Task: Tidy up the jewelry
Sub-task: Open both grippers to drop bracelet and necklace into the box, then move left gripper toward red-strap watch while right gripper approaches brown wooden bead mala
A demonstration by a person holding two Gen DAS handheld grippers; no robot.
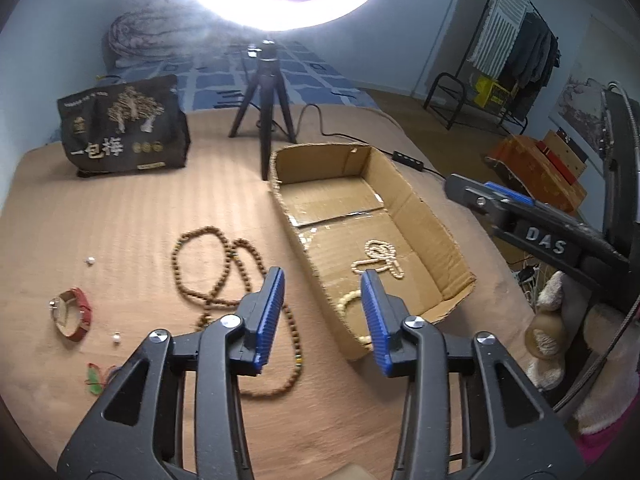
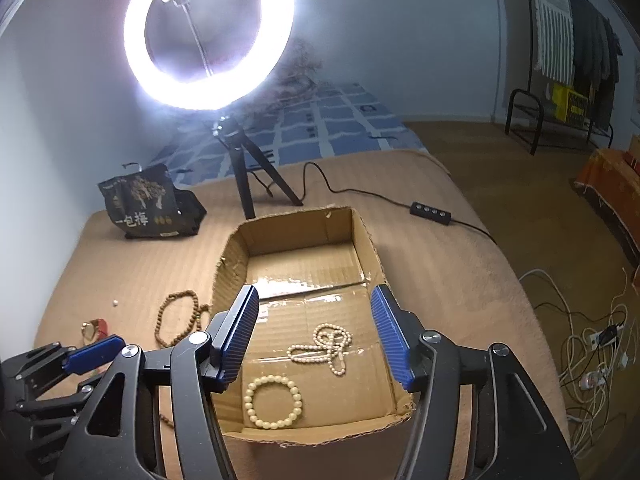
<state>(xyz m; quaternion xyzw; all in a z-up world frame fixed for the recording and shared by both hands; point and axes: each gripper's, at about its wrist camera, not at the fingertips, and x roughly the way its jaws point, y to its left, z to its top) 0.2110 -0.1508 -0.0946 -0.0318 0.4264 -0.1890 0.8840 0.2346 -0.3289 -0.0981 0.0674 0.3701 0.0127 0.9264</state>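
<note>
Both grippers hang over a tan-covered bed [image 2: 460, 288]. The left gripper [image 1: 323, 280] has its jaws partly open with nothing between them, poised above the near left wall of an open cardboard box [image 1: 416, 208]. The right gripper [image 2: 316, 300] also holds its jaws partly open and empty, above the box floor. Inside the box, at its near end, lie a cream pearl necklace [image 2: 326, 346] in a loose tangle and, nearer still, a cream bead bracelet [image 2: 273, 401]. On the bed left of the box lies a long brown bead necklace [image 1: 224, 276]; farther left are a red-strapped watch [image 1: 74, 314], two small white beads [image 1: 90, 260] and a green butterfly clip [image 1: 97, 376]. At the far side stand a ring light [image 2: 210, 34] on a tripod and a dark snack bag [image 1: 126, 126].
</note>
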